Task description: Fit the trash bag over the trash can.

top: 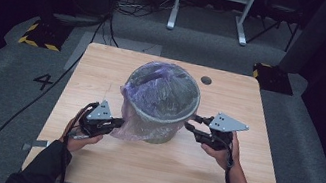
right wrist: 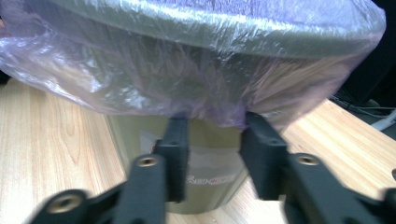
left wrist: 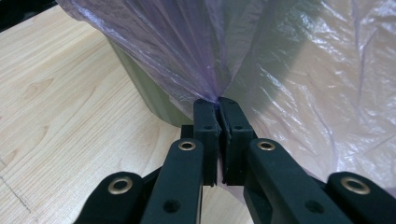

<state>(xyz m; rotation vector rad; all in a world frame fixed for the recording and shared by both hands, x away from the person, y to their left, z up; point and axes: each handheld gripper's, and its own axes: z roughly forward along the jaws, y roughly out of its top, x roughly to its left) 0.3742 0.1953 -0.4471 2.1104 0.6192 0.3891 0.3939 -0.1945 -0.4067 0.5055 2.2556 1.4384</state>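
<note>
My left gripper [left wrist: 218,105] pinches the purple bag [left wrist: 280,60] skirt tight. My right gripper [right wrist: 212,123] gapes half-wide — the bag's hem lies just above its fingertips [right wrist: 254,122], unclamped, beside the bin [top: 162,99].

One wooden surface [top: 153,166], one round bin [top: 161,102] near its middle, one purple plastic bag [top: 130,125] lining the bin, two claws, left claw [top: 117,123], right claw [top: 192,122]

Light from above brightens the table [top: 103,162]; the room at the frame's edges stays dark. Glare streaks the plastic bag [left wrist: 303,70] at upper right. The right gripper view is blurred along its bottom.
</note>
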